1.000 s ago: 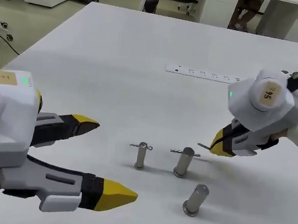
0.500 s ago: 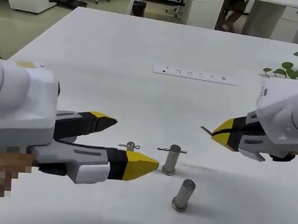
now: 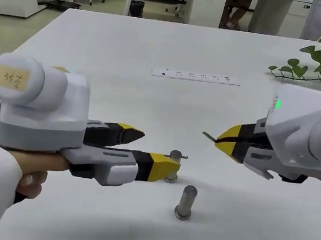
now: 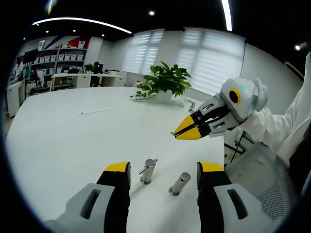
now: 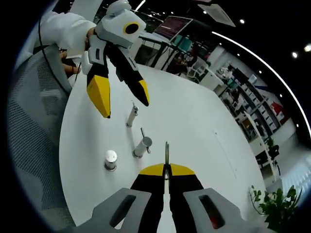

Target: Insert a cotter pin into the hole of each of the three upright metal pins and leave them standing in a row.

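Three metal pins (image 5: 141, 147) upright on the white table (image 3: 126, 48), grouped close together between the two hand-held grippers. Two already crossed near the top by inserted cotter pins (image 5: 141, 131). Third one, the bare pin (image 3: 186, 202), at about 5 o'clock from its visible fitted neighbour in the head view, near but apart, somewhat off the line of the other two. Bare pin: short dull-silver cylinder, flat round top, wider flange at the foot, cross-hole not discernible.

Loose cotter pin (image 5: 166, 154): thin grey wire, pinched by its rear end in the fully closed jaws of the right hand-held gripper (image 3: 219, 142), straight legs projecting forward, presumably to leave the leading end free for threading. Right hand-held gripper at about 3 o'clock of the pin group, tip aimed toward 9 o'clock, well short of the bare pin.

Left hand-held gripper (image 3: 160, 148) at 9 o'clock, jaws spread wide, nothing between them, nearer jaw covering part of the group in the head view. Probably placed to steady the bare pin against the push of insertion.

Farther out, at 12 o'clock on the table, a white power strip (image 3: 195, 76); at 2 o'clock, a leafy plant (image 3: 309, 63).
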Demonstrator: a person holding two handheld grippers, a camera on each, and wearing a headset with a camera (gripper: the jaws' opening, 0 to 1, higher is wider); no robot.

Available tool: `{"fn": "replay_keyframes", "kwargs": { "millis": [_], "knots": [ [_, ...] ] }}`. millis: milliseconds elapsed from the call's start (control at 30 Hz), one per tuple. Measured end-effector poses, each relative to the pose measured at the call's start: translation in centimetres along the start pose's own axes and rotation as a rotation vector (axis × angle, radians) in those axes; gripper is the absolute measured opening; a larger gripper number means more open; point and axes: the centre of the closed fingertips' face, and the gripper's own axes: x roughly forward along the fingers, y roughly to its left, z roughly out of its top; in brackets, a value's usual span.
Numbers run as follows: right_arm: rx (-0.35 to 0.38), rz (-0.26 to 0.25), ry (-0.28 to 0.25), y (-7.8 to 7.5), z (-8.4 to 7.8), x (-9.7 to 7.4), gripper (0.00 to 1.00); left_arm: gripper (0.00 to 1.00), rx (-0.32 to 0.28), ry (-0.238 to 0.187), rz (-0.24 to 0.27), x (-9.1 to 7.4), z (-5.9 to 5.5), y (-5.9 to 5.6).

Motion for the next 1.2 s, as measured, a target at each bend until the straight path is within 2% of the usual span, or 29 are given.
{"fn": "replay_keyframes", "kwargs": {
  "millis": [133,233,500,667,800,1200],
  "knots": [
    [-0.010,-0.006,-0.010,0.3,0.3,-0.1,0.00,0.45,-0.026,-0.010,-0.021,0.7,0.5,-0.5],
    [-0.007,0.001,-0.020,0.7,0.6,-0.2,0.00,0.42,-0.022,-0.008,-0.031,1.4,0.7,-0.8],
    [-0.037,-0.003,-0.034,1.7,1.3,-0.2,0.00,0.34,-0.027,0.010,-0.068,2.5,0.7,-1.8],
    [-0.056,-0.004,-0.043,2.4,1.8,-0.1,0.00,0.27,-0.041,0.018,-0.091,2.8,0.7,-2.2],
    [-0.062,-0.003,-0.047,2.8,2.0,-0.1,0.00,0.25,-0.033,0.022,-0.096,2.9,0.7,-2.3],
    [-0.102,0.004,-0.047,3.4,2.4,-0.2,0.00,0.06,-0.046,0.044,-0.140,3.0,0.7,-3.0]
  ]
}}
